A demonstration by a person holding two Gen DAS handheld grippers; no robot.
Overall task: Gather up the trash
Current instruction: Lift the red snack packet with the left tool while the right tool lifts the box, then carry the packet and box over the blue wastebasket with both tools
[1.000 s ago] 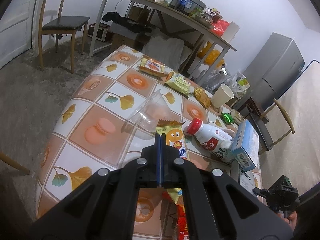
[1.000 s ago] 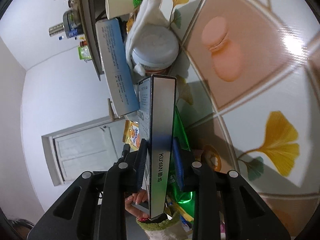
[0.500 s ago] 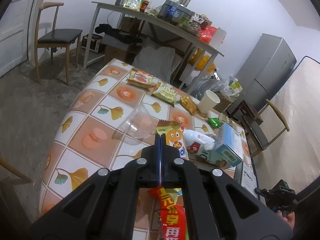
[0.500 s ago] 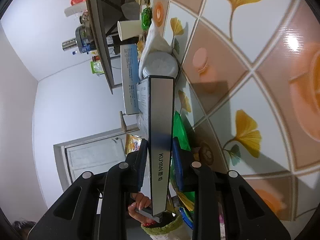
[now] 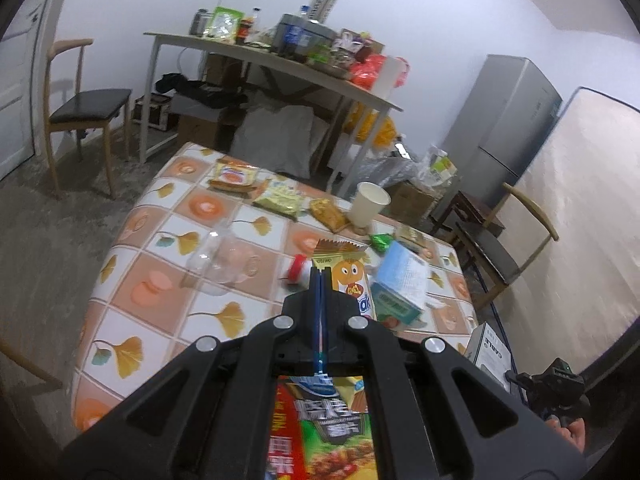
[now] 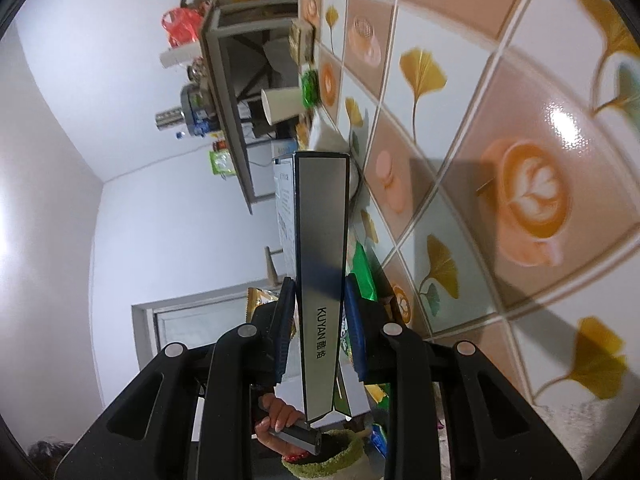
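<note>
We inspected both views, taking the paper cup [image 5: 370, 204] at the far side of the desk [image 5: 132, 312] as our landmark.

Left tool [image 5: 320, 300]: its jaws are pressed together on the snack wrappers [image 5: 324, 424], which hang below and behind the blue pads, lifted clear of the desk. Two or more packets appear pinched in one bundle; we cannot tell how many.

Still lying on the desk: three flat packets [image 5: 280, 198] in a row left of the cup; a clear plastic cup [image 5: 224, 258] on its side, nearer us and well left of the cup; an orange snack bag [image 5: 346, 276] and a red-capped bottle [image 5: 298, 272] nearer than the cup, directly ahead of the left tool; a blue carton [image 5: 400, 284] just right of that bag; a green wrapper [image 5: 380, 240] just beside the cup's base.

Right tool [image 6: 318, 320]: clamped on the flat grey box [image 6: 320, 240], held edge-on and off the desk, its long side running forward toward the cup.

Our judgement: the collecting step is mid-course, with both tools loaded and much litter left. The next move calls for carrying both loads to a bin, which appears in neither view, and releasing them there. The left grip looks thin, and the wrappers could slip in transit.
</note>
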